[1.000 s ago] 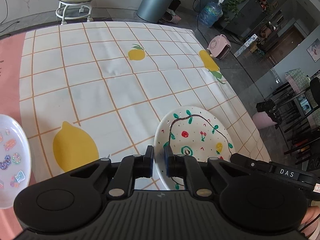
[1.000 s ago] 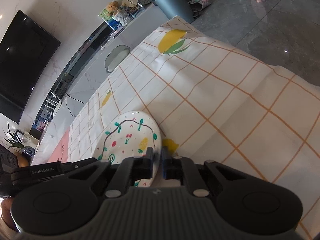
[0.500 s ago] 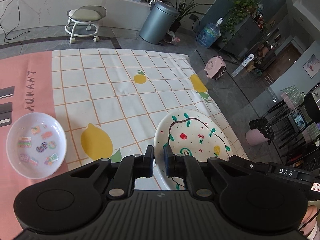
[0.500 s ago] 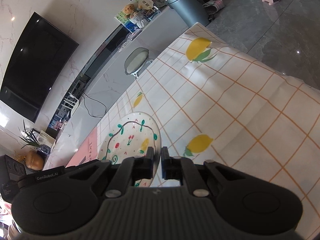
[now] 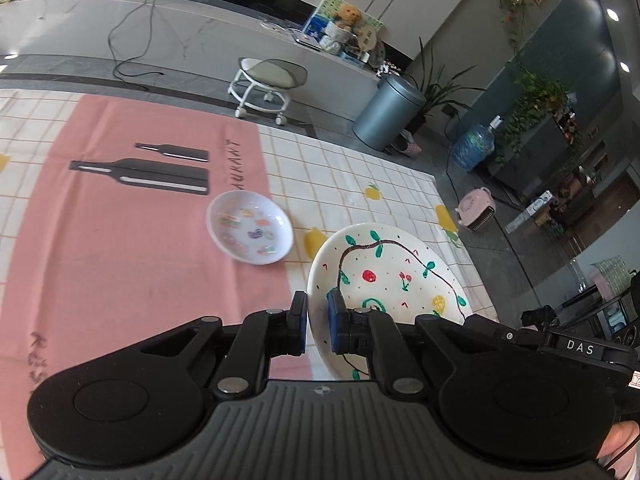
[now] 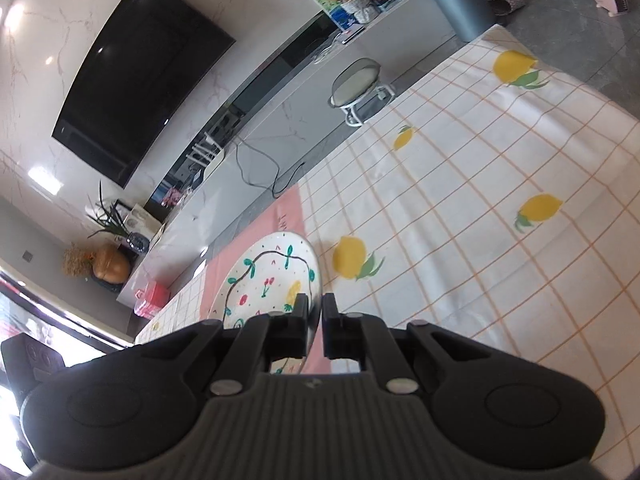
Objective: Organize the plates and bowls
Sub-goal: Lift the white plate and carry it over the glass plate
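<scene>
The left tool (image 5: 317,322) and the right tool (image 6: 315,326) each clenched an opposite rim of the painted plate (image 5: 386,280), which hung lifted between them above the surface (image 5: 120,248). A small white bowl (image 5: 249,227) sat on the pink cloth ahead and left of the left tool.

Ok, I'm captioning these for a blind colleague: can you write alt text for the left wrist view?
The left gripper fingers clamp the near rim of a white hand-painted plate, held above a pink and lemon-print tablecloth. A small white bowl with colourful motifs sits on the cloth beyond; a stool and grey bin stand behind.
</scene>
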Tool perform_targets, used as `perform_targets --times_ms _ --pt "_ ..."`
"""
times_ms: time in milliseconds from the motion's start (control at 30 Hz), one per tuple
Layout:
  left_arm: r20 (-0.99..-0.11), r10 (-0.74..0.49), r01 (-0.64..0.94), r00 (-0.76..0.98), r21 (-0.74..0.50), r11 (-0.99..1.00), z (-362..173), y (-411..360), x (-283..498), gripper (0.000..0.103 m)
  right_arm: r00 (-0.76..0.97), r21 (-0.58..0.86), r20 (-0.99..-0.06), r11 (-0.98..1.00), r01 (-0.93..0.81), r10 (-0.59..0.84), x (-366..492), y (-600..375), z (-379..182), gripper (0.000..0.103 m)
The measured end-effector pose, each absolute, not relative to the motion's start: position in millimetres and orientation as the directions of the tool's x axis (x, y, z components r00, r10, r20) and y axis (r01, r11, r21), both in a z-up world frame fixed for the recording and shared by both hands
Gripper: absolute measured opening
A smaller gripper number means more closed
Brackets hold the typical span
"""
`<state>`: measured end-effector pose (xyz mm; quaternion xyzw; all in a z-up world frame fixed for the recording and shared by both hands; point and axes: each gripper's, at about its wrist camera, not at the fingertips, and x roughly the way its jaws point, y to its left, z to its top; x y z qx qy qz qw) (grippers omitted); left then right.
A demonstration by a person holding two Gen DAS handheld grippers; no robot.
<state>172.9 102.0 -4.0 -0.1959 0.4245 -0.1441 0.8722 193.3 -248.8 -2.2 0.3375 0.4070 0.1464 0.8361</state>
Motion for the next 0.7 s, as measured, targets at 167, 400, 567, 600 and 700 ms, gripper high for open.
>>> perform_targets --times_ms 167,400,567,600,700 --pt "-0.688 -0.335 0.013 0.644 -0.428 0.904 0 133 133 0.011 0.564 0.676 -0.6 0.737 -0.022 0.567 176 -204 -4 0.005" --pt "-0.691 -0.266 -0.132 0.672 -0.466 0.875 -22 180 92 0.011 0.472 0.651 -0.64 0.754 -0.084 0.606 154 -146 -17 0.005" --pt "-0.707 -0.259 -0.199 0.658 -0.495 0.846 -45 207 67 0.011 0.433 0.616 -0.67 0.777 -0.13 0.604 145 -118 -24 0.005" --pt "-0.71 -0.256 -0.211 0.656 -0.498 0.841 -49 209 63 0.012 0.434 0.603 -0.674 0.784 -0.144 0.598 144 -114 -23 0.005" --pt "-0.715 -0.246 -0.23 0.654 -0.498 0.836 -56 214 51 0.012 0.422 0.569 -0.7 0.807 -0.159 0.576 142 -101 -27 0.006"
